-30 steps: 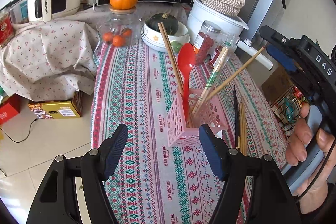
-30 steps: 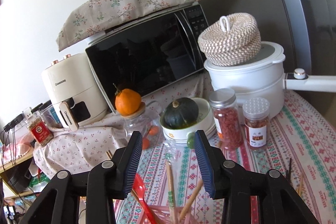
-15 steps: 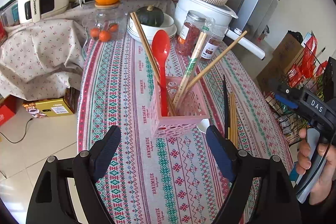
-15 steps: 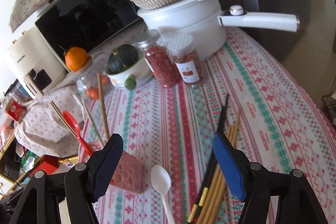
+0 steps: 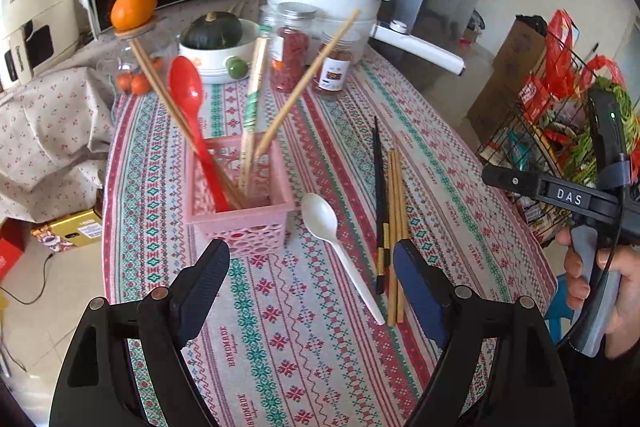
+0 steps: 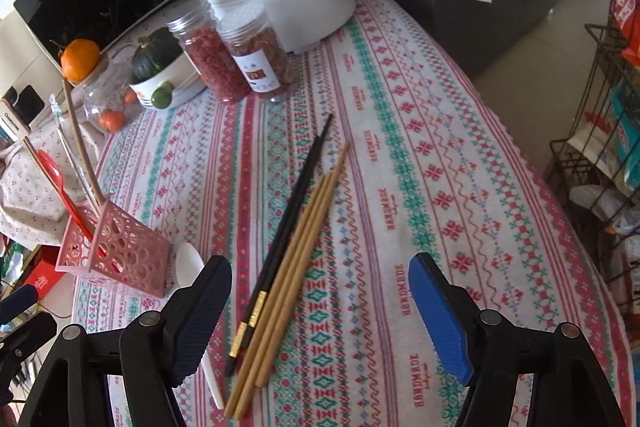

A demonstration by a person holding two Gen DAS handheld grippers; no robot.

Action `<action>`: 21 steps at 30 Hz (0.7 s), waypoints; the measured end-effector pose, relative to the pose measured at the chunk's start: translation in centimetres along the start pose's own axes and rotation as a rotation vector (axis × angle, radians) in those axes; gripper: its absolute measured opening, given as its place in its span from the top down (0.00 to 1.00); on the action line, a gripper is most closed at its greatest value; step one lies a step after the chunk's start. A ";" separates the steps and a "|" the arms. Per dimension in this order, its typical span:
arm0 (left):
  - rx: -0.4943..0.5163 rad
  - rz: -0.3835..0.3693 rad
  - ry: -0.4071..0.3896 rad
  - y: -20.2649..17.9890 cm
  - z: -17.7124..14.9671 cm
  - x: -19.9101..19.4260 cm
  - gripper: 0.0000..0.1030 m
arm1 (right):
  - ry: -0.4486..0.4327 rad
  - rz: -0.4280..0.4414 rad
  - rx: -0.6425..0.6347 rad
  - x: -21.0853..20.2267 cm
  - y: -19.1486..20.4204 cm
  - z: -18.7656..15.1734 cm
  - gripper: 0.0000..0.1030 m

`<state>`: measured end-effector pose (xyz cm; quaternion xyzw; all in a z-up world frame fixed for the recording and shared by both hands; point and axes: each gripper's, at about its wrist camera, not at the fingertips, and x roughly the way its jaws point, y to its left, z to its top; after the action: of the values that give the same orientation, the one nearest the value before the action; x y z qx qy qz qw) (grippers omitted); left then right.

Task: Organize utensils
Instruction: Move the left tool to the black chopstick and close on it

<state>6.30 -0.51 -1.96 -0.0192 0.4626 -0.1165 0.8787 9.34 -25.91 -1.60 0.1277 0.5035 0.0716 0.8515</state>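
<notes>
Now, with the right gripper (image 6: 320, 311) spread wide and empty above the wooden chopsticks (image 6: 296, 255) beside the pink basket (image 6: 120, 251), pinch them mid-length so they lift level

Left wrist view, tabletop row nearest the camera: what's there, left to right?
pink basket → white spoon → black chopsticks → wooden chopsticks
</notes>
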 end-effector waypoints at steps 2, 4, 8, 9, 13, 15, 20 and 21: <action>0.038 -0.007 0.011 -1.6 0.0 0.4 0.17 | 0.019 -0.010 -0.002 0.1 -0.7 0.1 0.24; 0.064 -0.019 0.030 -3.0 0.3 1.1 0.17 | 0.030 -0.022 -0.003 0.2 -1.3 0.1 0.24; 0.082 -0.042 0.069 -5.0 1.3 2.8 0.17 | 0.051 -0.046 0.013 0.5 -2.8 0.6 0.24; 0.086 -0.046 0.080 -5.4 1.5 3.3 0.17 | 0.057 -0.049 0.024 0.6 -3.3 0.8 0.24; 0.115 -0.047 0.100 -7.1 2.7 5.3 0.36 | 0.076 -0.059 0.075 1.1 -5.3 1.4 0.24; 0.118 -0.050 0.114 -7.6 3.6 6.7 0.50 | 0.082 -0.073 0.097 1.5 -6.3 1.7 0.24; 0.117 -0.020 0.174 -8.8 6.3 12.3 0.73 | 0.114 -0.080 0.141 2.7 -7.7 2.1 0.24; 0.113 -0.014 0.183 -8.9 6.8 13.4 0.76 | 0.121 -0.077 0.147 3.0 -7.8 2.2 0.24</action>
<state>17.49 -12.68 -7.66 0.0381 0.5335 -0.1497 0.8316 12.69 -32.95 -5.35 0.1658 0.5625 0.0095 0.8100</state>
